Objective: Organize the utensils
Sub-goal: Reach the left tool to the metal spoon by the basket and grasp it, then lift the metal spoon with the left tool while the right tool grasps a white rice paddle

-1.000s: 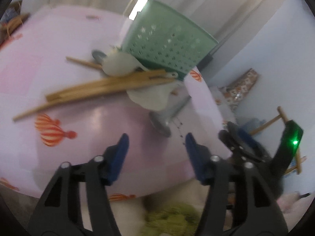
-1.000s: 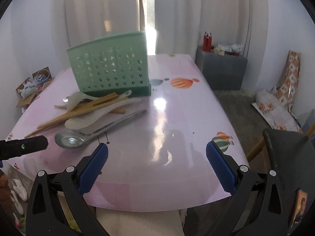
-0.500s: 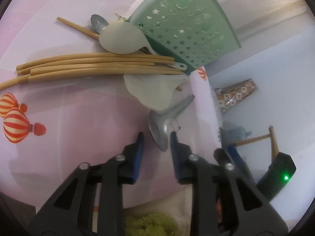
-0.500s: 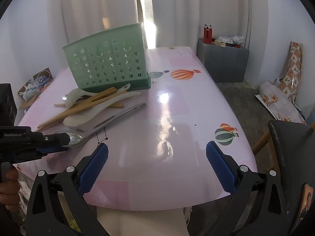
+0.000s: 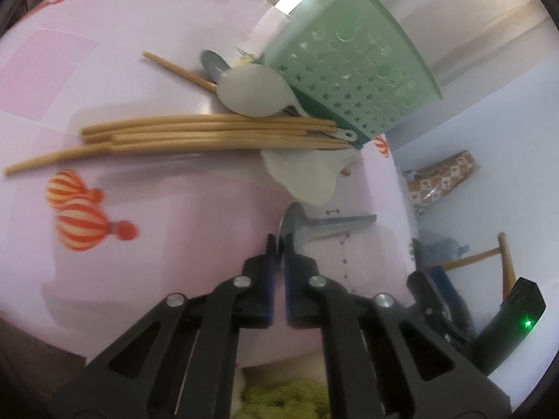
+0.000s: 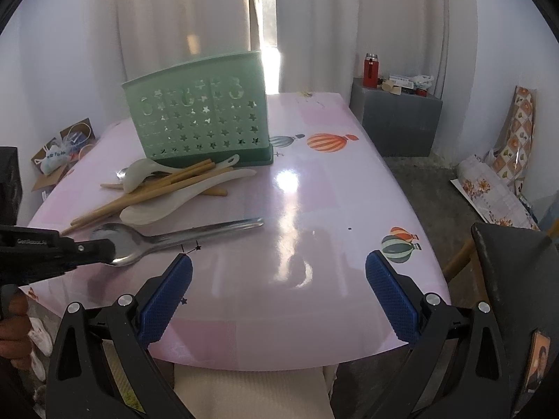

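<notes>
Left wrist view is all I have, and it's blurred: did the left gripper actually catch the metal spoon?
Observer: Yes. The right wrist view shows the left gripper shut on the bowl of the metal spoon; its jaws have just been closing.
Operator: And the right gripper? I only see a sliver of it.
Observer: The right gripper is open with nothing between its fingers, above the near part of the table.

A red flask (image 6: 370,69) stands on a grey cabinet (image 6: 396,124) beside white curtains (image 6: 349,17).

Left tool (image 5: 280,241) clamped, right tool (image 6: 278,293) agape
</notes>
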Available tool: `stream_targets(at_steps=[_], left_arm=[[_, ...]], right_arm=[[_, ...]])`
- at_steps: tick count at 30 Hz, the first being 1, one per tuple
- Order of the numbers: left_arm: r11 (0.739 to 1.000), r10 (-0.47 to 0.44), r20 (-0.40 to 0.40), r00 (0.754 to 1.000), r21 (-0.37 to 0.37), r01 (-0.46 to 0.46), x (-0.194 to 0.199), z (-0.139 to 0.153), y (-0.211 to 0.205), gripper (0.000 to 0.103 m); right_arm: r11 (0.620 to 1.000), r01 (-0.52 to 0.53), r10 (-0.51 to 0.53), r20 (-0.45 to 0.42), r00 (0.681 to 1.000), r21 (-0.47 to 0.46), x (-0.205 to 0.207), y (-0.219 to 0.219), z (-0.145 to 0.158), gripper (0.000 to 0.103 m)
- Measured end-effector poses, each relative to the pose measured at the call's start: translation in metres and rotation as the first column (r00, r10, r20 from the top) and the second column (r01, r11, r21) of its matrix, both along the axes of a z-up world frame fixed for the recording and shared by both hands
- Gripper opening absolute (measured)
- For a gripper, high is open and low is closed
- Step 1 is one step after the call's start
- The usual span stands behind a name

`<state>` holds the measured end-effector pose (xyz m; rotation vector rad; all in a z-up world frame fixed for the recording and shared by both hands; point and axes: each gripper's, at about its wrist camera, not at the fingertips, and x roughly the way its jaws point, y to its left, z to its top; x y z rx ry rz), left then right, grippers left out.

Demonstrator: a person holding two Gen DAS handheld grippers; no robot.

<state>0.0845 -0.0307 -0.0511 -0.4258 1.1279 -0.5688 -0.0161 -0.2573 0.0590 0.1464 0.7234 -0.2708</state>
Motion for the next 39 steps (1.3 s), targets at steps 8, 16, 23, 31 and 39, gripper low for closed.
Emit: stream_targets(at_steps=[8,16,23,31,39], left_arm=[[0.998,0.062,-0.022,0.998,-0.028,-0.062,0.003,-0.008,0.030,0.005],[0.996,0.068,-0.011,0.998,-0.049,-0.068,0.006,-0.011,0.035,0.006],[0.998,0.059,0.032,0.998,0.003,-0.060,-0.002,-0.002,0.050,0.005],[0.999,0.017,0.071,0.997,0.029,-0.019,-0.011,0.001,0.086,0.004],[0.998,0.057,0.084,0.995,0.020,-0.059,-0.011,-0.003,0.125,0.006]], right_arm=[[0.999,-0.028,0.028,-0.015,0.999,-0.024,0.005,0.011,-0.001,0.097],[0.999,-0.022,0.022,0.001,1.000,-0.035,0.002,0.013,0.003,0.097],[0.996,-0.055,0.060,0.081,0.995,-0.066,-0.006,0.016,0.017,0.097],[0.981,-0.099,0.124,0.149,0.981,-0.166,-0.006,0.014,0.033,0.086],[0.920,-0.303,0.335,0.100,0.937,-0.248,0.018,0.040,0.022,0.069]])
